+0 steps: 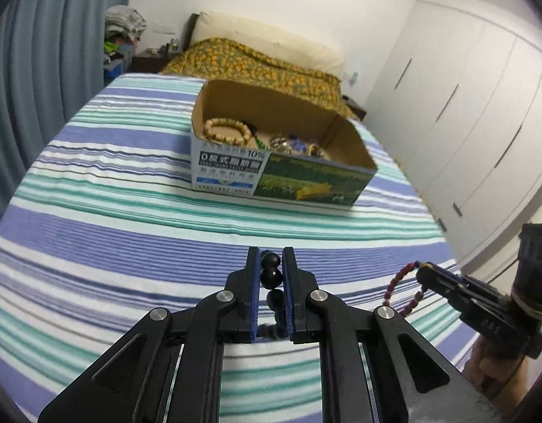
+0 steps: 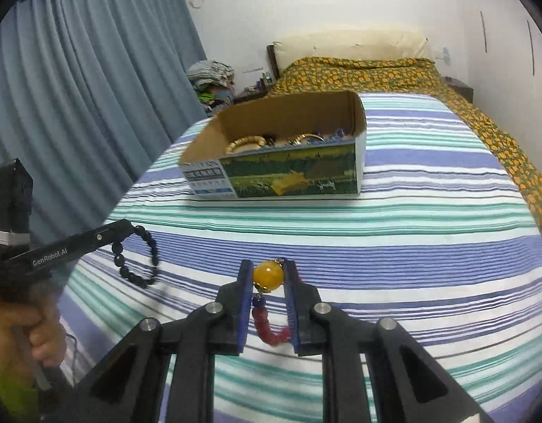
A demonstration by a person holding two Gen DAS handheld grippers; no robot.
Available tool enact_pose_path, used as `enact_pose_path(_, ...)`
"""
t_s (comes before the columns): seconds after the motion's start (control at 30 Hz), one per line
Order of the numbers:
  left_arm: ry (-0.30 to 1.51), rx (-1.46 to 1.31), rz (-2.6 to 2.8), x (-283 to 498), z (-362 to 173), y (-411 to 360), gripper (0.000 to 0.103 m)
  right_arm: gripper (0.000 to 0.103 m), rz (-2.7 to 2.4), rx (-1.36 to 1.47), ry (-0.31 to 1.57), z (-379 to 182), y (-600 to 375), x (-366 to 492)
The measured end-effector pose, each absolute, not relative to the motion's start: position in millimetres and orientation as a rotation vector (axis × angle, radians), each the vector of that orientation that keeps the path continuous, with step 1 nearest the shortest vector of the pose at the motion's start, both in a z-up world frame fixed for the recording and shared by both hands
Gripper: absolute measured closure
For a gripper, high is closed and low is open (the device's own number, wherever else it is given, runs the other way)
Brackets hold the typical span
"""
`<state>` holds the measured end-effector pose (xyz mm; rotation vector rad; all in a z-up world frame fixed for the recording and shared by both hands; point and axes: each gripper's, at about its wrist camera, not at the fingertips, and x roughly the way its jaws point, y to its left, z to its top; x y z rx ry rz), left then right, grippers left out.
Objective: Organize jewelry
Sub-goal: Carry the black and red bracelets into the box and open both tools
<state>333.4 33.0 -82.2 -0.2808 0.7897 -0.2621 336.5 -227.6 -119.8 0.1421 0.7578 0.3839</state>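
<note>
1. Your left hand (image 2: 24, 331) is gripping the left gripper (image 1: 271, 257); its jaws are standing nearly closed and pinching the black bead bracelet (image 1: 271, 276) between the blue pads. From the right wrist view the loop (image 2: 139, 257) is hanging free from the fingertips, above the striped sheet (image 1: 130, 218).
2. Ahead of both tools, the open cardboard box (image 1: 285, 179) is sitting on the sheet, well apart from the grippers. Inside it, a pale wooden bead bracelet (image 1: 227, 130) is lying at the left end, and a tangle of metal and blue pieces (image 1: 292, 144) is lying to its right; the single items are too small to tell apart.
3. Your right gripper (image 2: 269, 264) is clamping the amber bead (image 2: 268, 275) of the red bead bracelet (image 2: 271, 331) between its pads, jaws narrowly apart around it. The red strand is drooping between the fingers, clear of the sheet.
4. Beyond the box, an orange-patterned blanket (image 2: 359, 74) is covering the head of the bed.
</note>
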Motion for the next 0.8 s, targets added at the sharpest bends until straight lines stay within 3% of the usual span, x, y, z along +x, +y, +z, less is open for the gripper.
enact_pose_path(0.8, 0.75, -0.282, -0.254, 340, -50, 38, 0.093, 0.085, 0.471, 0.105, 0.699, -68, -215, 333)
